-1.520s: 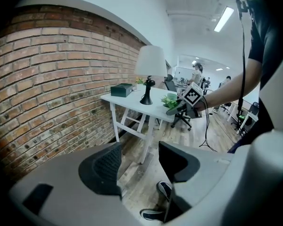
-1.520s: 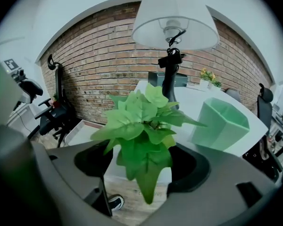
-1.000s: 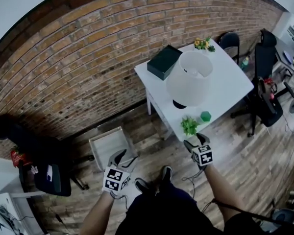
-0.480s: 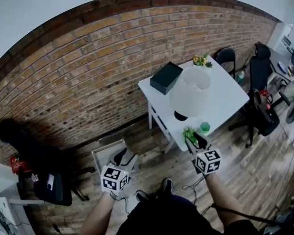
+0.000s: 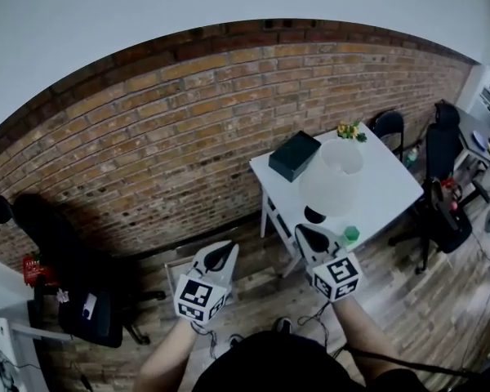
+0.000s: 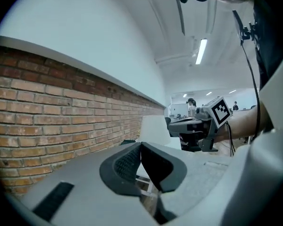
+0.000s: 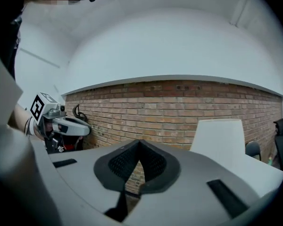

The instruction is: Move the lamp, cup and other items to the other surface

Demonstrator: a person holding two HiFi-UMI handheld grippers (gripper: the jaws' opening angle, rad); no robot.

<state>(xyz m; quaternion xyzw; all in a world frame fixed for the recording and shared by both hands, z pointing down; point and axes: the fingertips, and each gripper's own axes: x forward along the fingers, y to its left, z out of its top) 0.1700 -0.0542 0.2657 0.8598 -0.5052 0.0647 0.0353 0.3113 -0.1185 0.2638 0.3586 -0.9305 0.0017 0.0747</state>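
Since the left tool (image 5: 224,248) and right tool (image 5: 304,233) have just pressed shut on nothing, reaching unopened could topple the white-shaded table lamp (image 5: 332,180) off the white square desk (image 5: 385,183).

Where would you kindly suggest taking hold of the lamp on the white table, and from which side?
Probably the dark base, coming in low and level from the table's near edge. The white shade looks too wide to clamp and overhangs the base, blocking a reach from above.
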